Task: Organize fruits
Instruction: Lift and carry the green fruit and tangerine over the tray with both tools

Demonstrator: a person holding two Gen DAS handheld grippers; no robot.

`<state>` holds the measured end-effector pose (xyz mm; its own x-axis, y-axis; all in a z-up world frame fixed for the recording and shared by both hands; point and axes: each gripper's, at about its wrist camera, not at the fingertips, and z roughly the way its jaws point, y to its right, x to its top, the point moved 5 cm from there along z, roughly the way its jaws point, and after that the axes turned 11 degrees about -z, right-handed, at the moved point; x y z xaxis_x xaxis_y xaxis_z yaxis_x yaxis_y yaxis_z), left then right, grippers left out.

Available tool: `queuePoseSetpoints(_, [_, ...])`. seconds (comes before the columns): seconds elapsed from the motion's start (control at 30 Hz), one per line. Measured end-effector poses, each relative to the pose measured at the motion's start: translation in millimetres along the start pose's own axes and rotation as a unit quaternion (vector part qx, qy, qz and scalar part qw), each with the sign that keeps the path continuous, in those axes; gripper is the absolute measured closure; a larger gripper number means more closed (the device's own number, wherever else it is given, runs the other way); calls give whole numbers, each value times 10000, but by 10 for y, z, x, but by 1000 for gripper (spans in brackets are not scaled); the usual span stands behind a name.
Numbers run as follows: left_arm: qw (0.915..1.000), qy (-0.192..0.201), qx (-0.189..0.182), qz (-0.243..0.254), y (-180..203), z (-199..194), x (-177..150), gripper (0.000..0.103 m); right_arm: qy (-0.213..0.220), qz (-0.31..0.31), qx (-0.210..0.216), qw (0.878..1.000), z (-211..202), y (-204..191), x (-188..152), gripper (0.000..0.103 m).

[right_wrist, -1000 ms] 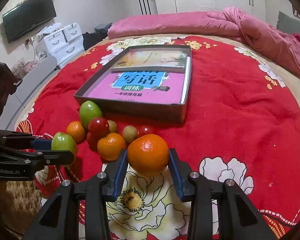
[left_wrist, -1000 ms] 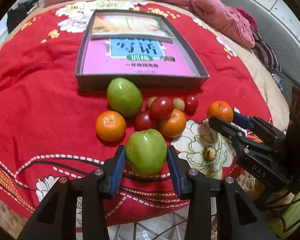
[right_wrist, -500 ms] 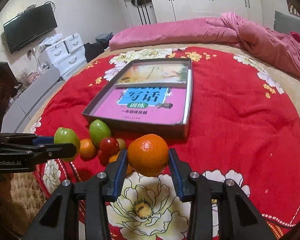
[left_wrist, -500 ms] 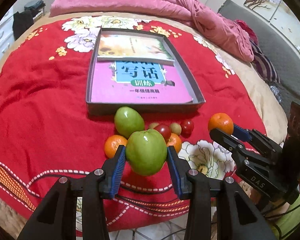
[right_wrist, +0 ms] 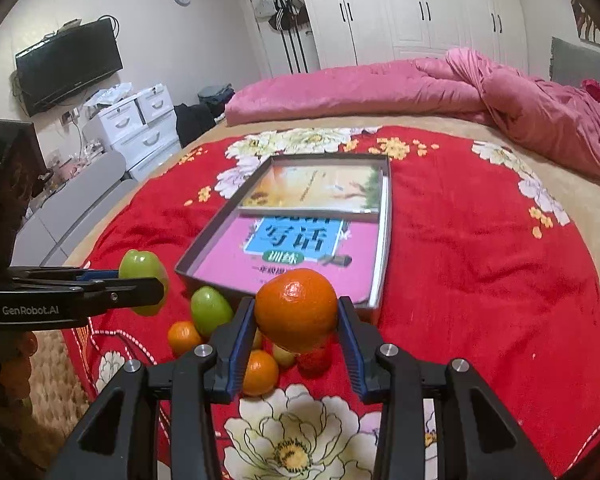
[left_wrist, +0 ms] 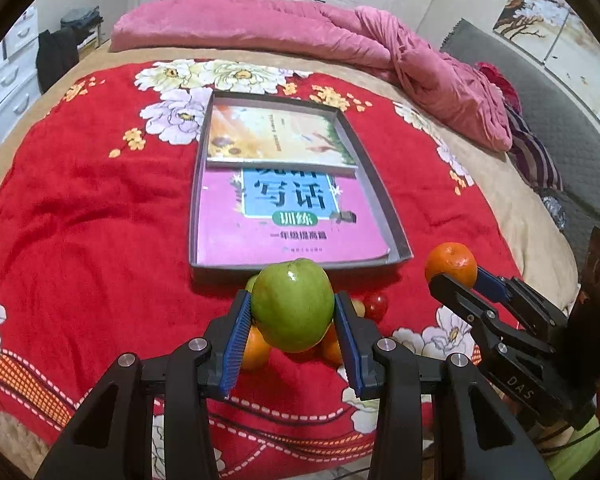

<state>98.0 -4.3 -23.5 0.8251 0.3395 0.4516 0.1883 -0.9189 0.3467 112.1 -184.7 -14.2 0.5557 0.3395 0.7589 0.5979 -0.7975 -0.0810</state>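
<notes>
My left gripper (left_wrist: 293, 314) is shut on a green apple (left_wrist: 293, 306) and holds it in the air above the fruit pile. My right gripper (right_wrist: 297, 312) is shut on an orange (right_wrist: 296, 309), also lifted clear of the red blanket. From the left wrist view the right gripper (left_wrist: 456, 280) shows at the right with its orange (left_wrist: 451, 262). From the right wrist view the left gripper (right_wrist: 148, 282) shows at the left with its apple (right_wrist: 142, 270). On the blanket below lie a second green apple (right_wrist: 211, 310), two oranges (right_wrist: 184, 337) and small red and yellowish fruits (right_wrist: 314, 360), partly hidden.
A shallow grey box (left_wrist: 384, 200) holding two books lies on the red flowered blanket (left_wrist: 80, 220) just beyond the fruit. A pink quilt (left_wrist: 340, 36) is heaped at the far side of the bed. White drawers (right_wrist: 140, 120) and a wall television (right_wrist: 68, 66) stand at the left.
Both grippers have risen with their fruit, the apple off the blanket and the orange higher. The pile and the box now sit lower and farther away in both views.
</notes>
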Motion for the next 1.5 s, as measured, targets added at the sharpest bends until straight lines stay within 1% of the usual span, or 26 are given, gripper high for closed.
queuePoseSetpoints(0.4, [9993,351,-2,-124,66,-8,404,60,279,40,-136,9995,-11,139,279,62])
queuePoseSetpoints(0.6, [9989,439,55,-134,88,45,544,60,310,108,-131,9994,45,211,370,62])
queuePoseSetpoints(0.93, [9991,334,240,-59,80,276,626,60,261,162,-149,9994,197,311,470,62])
queuePoseSetpoints(1.23, [9991,109,399,-31,40,587,620,60,186,143,-122,9996,370,327,549,62])
queuePoseSetpoints(1.5, [9983,39,580,2,-31,797,647,60,74,244,-126,9996,522,347,527,62])
